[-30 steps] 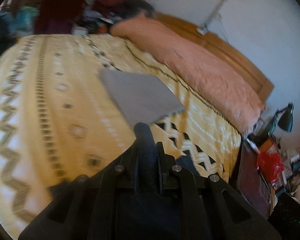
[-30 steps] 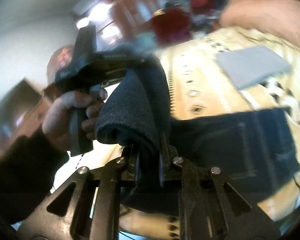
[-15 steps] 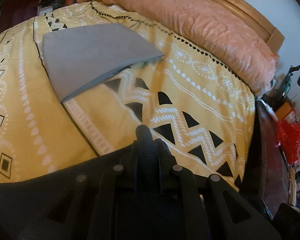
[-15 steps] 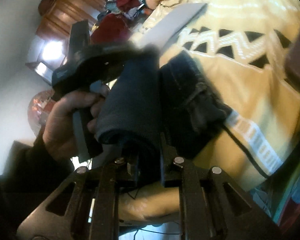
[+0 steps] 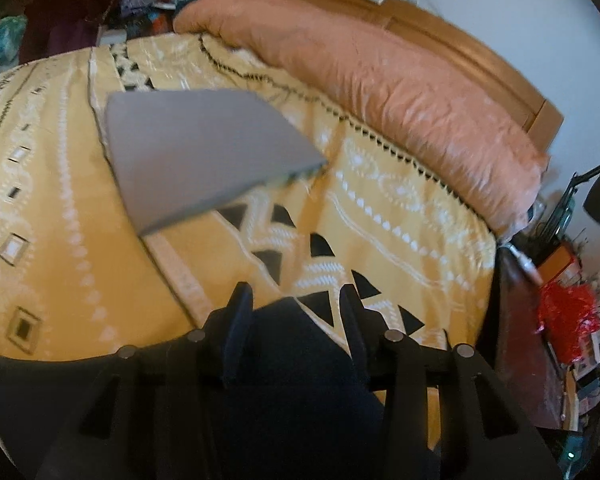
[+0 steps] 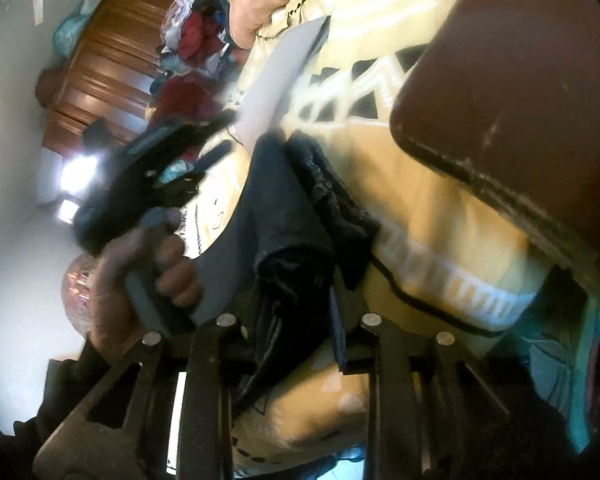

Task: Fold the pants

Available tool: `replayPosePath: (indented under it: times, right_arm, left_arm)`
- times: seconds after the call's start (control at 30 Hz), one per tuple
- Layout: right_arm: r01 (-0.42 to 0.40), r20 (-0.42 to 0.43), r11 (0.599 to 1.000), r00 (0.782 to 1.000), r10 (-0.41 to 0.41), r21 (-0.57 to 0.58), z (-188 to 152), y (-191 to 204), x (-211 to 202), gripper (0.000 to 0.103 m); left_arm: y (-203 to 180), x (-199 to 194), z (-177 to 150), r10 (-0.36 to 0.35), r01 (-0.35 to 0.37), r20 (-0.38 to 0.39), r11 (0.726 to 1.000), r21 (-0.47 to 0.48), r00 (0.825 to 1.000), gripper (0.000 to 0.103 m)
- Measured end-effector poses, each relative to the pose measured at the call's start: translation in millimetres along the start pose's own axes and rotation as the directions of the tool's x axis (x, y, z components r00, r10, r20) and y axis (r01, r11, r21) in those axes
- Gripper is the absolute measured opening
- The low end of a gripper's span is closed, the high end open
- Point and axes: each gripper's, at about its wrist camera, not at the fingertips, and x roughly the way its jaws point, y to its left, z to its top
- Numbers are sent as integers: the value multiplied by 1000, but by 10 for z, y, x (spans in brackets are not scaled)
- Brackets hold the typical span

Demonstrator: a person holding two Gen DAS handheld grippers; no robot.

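Yellow patterned bedspread (image 5: pixel 380 220) was spread as the folding surface, with a grey folded cloth (image 5: pixel 196 152) set aside further up. Dark pants (image 6: pixel 284 216) were draped at the near bed edge. The left gripper (image 5: pixel 296 312) was held with fingers apart, cloth lying loose between them, probably released. The right gripper (image 6: pixel 300 300) was clamped on a bunched fold, seemingly to carry it over.

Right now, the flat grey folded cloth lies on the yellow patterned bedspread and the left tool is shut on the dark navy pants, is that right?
Not quite: the left wrist view shows the left tool open, the dark navy pants loose between its fingers. The flat grey folded cloth does lie on the yellow patterned bedspread.
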Motion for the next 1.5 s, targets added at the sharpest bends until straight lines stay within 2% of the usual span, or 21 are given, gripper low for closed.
replayPosePath:
  times: [0.13,0.23,0.37,0.47,0.57,0.67,0.7,0.8,0.83,0.9,0.93,0.97,1.07,1.23,1.27,1.3,1.37,1.4,1.43,1.47,1.5]
  right_arm:
    - [95,-1,992,995,-95,-83,-46,68,-88,32]
    - [185,-20,964,981,-192,-190,-123,182,-220,32]
    - [172,-57,940,979,-197,-294,-197,442,-414,31]
    - [108,-16,925,992,-122,-364,251,791,-327,31]
    - [177,-25,881,978,-209,-439,822,962,141,31]
    - [175,-218,904,937,-275,-389,1195,734,711,33]
    - [170,-281,905,914,-293,-390,1255,643,872,38]
    - [208,-385,892,845,-371,-401,1363,397,1185,62]
    - [188,-427,905,832,-354,-382,1385,318,1252,67]
    - [110,-553,953,793,-256,-283,1392,132,1405,67]
    - [97,-578,961,781,-235,-260,1389,99,1443,68]
    - [83,-622,973,756,-202,-215,1388,50,1498,68]
    - [61,-657,974,728,-194,-220,1390,55,1574,69]
    - [88,-672,948,686,-280,-304,1332,134,1668,74]
    - [95,-668,940,680,-301,-327,1301,185,1697,74]
    - [100,-657,927,678,-329,-361,1262,218,1719,75]
    - [109,-635,914,687,-354,-391,1201,302,1688,74]
    - [105,-622,911,699,-353,-400,1172,315,1661,67]
    - [95,-620,918,710,-334,-385,1154,326,1609,53]
    - [85,-615,925,724,-312,-370,1145,347,1559,47]
    - [65,-595,926,749,-292,-372,1141,383,1454,36]
  left_arm:
    - [239,-526,-27,59,-60,40,998,23,997,46]
    - [539,-1025,-249,142,-146,64,987,70,988,48]
    - [1114,-1394,-647,229,-228,29,973,-33,973,49]
    - [1499,-1439,-976,248,-250,-30,959,-134,968,49]
    - [1735,-1384,-1230,187,-203,-91,952,-229,978,49]
    - [1841,-1335,-1373,120,-144,-102,949,-282,988,52]
    - [1864,-1326,-1394,101,-127,-102,947,-296,990,58]
    - [1970,-1278,-1459,46,-81,-106,934,-349,993,61]
    - [1970,-1252,-1476,27,-62,-104,933,-356,994,61]
    - [2011,-1200,-1500,-10,-29,-101,927,-373,995,63]
    - [2018,-1156,-1500,-31,-9,-100,927,-376,994,64]
    - [2018,-1135,-1506,-36,-4,-99,926,-377,994,64]
    - [1990,-1051,-1462,-60,28,-75,929,-370,995,64]
    - [1962,-916,-1412,-42,25,-39,931,-365,998,64]
    - [1926,-899,-1400,-30,12,-44,934,-358,999,62]
    - [1900,-886,-1388,-19,3,-42,937,-350,999,49]
    - [1877,-896,-1376,-9,-2,-30,935,-356,1000,39]
    - [1875,-932,-1372,-10,4,-15,932,-361,1000,32]
    - [1864,-957,-1362,-9,5,-9,933,-360,1000,26]
    - [1825,-1024,-1346,-8,10,8,937,-349,1000,24]
    - [1795,-1080,-1330,-12,18,21,941,-337,1000,22]
